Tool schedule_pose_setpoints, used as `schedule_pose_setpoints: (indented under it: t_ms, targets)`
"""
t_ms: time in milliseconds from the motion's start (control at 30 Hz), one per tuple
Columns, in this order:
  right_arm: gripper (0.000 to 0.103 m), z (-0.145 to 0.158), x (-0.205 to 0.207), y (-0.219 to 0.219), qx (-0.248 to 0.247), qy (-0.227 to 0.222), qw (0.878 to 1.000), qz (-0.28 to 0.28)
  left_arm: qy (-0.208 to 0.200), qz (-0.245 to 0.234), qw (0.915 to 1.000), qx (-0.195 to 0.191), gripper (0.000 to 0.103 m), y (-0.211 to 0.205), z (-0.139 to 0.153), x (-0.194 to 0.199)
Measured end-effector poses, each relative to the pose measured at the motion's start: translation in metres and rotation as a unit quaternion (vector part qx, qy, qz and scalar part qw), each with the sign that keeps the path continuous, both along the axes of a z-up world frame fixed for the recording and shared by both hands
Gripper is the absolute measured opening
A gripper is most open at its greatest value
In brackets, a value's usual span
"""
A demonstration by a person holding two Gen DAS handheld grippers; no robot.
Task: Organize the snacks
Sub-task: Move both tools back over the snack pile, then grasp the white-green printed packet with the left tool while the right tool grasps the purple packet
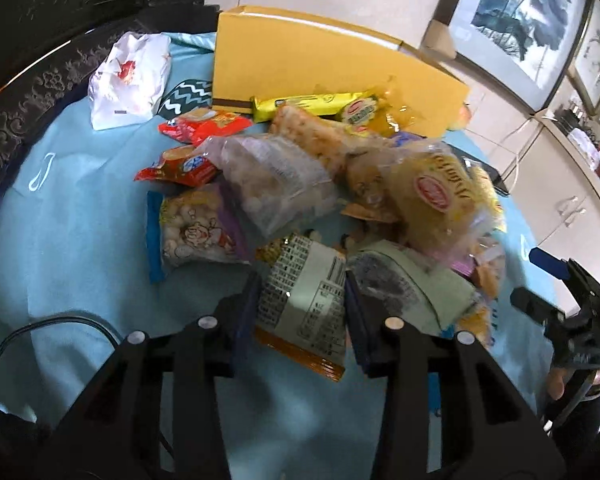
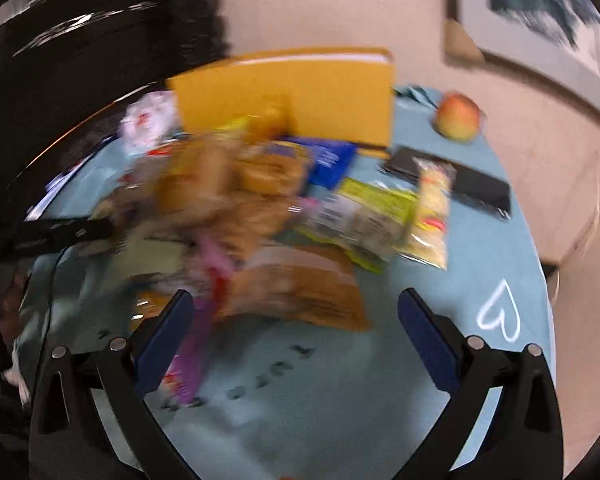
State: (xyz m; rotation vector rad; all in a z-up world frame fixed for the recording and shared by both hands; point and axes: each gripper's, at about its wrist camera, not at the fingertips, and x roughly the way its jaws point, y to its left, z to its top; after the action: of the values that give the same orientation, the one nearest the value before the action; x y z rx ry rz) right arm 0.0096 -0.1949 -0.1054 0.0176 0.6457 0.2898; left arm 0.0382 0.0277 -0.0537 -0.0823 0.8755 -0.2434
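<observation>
Left wrist view: left gripper had its jaws narrowed onto a packet with a printed label, pads pressing both sides, at the near edge of the snack pile on the blue cloth. Yellow box stood behind the pile. Right gripper was spread wide, nothing in it, over cloth just before an orange packet. Apple sat beside the box.

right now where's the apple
In the right wrist view the apple sits on the blue tablecloth at the far right, just right of the yellow box and beyond the black phone.
</observation>
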Motion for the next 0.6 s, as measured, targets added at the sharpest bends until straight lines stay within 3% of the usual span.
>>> schedule_pose_setpoints:
  t_ms: [133,333,500,600]
  targets:
    - [0.102,0.002,-0.015,0.029,-0.022,0.0,0.998,0.056,0.0,-0.003,1.0,-0.008,0.041,0.003,-0.001,-0.002]
    - [0.101,-0.01,-0.01,0.065,-0.047,0.037,0.997,0.049,0.005,-0.01,0.9998,-0.017,0.041,0.003,-0.004,-0.003]
    - [0.075,-0.02,-0.004,0.096,-0.087,0.059,0.994,0.038,0.007,-0.014,0.9997,-0.018,0.041,0.001,-0.006,-0.005]
    - [0.045,-0.025,-0.001,0.105,-0.097,0.061,0.993,0.027,0.008,-0.018,0.9997,-0.017,0.041,-0.002,-0.008,-0.007]
